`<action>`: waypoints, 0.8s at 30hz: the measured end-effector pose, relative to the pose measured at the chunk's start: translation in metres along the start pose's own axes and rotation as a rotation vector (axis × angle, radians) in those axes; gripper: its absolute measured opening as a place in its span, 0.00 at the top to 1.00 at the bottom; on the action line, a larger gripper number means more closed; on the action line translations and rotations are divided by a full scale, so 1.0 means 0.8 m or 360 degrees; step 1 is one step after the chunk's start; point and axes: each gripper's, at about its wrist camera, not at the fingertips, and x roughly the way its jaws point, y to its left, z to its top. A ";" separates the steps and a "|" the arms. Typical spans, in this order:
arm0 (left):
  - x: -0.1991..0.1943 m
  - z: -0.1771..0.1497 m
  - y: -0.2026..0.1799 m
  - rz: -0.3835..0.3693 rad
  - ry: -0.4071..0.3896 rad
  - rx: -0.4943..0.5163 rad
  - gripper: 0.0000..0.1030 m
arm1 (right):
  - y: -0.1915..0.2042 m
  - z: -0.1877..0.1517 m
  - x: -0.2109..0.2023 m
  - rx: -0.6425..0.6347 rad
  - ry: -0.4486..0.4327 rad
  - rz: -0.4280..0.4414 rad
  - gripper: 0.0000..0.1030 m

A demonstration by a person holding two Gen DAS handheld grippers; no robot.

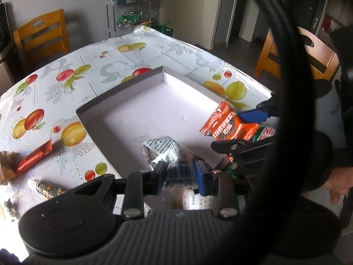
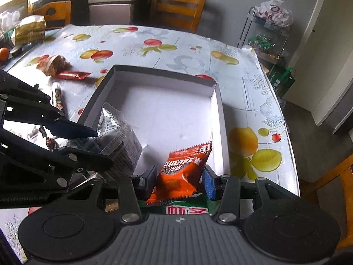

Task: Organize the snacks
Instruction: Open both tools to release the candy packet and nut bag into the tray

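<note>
A shallow white box (image 1: 123,88) (image 2: 217,101) lies on the fruit-print tablecloth. My left gripper (image 1: 179,176) is shut on a clear silver snack pack (image 1: 164,149), held over the box's near corner; it shows in the right wrist view (image 2: 119,137) too. My right gripper (image 2: 179,182) is shut on an orange snack pack (image 2: 184,172), held over the box's near edge, also seen in the left wrist view (image 1: 227,123). A green snack bag (image 2: 187,208) lies under the right gripper.
Loose snacks lie left of the box: a red wrapped bar (image 1: 33,158) (image 2: 72,75), a brown packet (image 2: 54,65), a patterned tube (image 1: 47,188) (image 2: 58,98). Wooden chairs (image 1: 42,35) (image 2: 176,6) and a wire rack (image 1: 129,11) stand around the table.
</note>
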 end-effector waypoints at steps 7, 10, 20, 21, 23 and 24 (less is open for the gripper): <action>0.004 -0.005 0.005 -0.0027 0.0037 -0.0005 0.75 | 0.001 -0.002 0.003 -0.0001 0.0017 -0.0013 0.56; 0.003 -0.006 0.003 -0.0055 0.0057 -0.0021 0.74 | 0.001 -0.001 0.002 -0.0004 0.0022 -0.0028 0.56; -0.010 -0.021 0.003 -0.0035 0.0037 -0.0013 0.55 | -0.002 -0.003 -0.017 0.0085 -0.0039 -0.0055 0.49; -0.013 -0.021 0.003 -0.0040 0.0031 -0.0012 0.53 | -0.001 -0.002 -0.020 0.0092 -0.0053 -0.0058 0.49; -0.019 -0.022 0.003 -0.0045 0.0007 -0.0016 0.52 | -0.001 0.000 -0.027 0.0110 -0.0079 -0.0059 0.49; -0.022 -0.021 0.003 -0.0047 -0.0001 -0.0016 0.52 | -0.001 0.001 -0.030 0.0116 -0.0089 -0.0057 0.49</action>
